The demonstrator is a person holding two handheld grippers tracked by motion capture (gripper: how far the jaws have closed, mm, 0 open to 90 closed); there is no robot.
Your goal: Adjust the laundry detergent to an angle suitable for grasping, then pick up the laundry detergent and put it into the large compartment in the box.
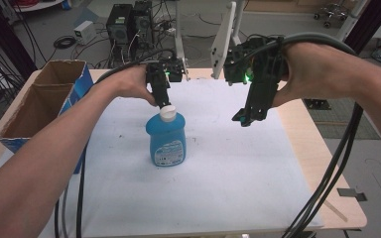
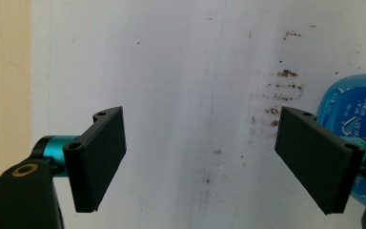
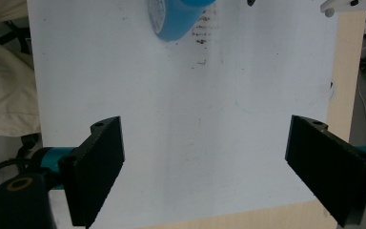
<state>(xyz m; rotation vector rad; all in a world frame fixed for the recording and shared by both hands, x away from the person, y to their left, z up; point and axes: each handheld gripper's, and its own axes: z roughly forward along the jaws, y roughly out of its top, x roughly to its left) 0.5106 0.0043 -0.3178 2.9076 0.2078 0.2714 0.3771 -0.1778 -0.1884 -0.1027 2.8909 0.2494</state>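
High view: the left gripper (image 1: 162, 101) points down beside the upright blue bottle's (image 1: 166, 140) white cap (image 1: 168, 113); the right gripper (image 1: 248, 119) hangs well apart.

Left gripper view: 2 jaws spread wide, released, bottle (image 2: 357, 124) just outside 1 jaw.

Right gripper view: jaws wide, empty, bottle (image 3: 174, 16) far ahead.

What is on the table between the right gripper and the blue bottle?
Nothing but bare white sheet. In the high view, the right gripper hangs open to the right of the blue bottle, with only the sheet between them.
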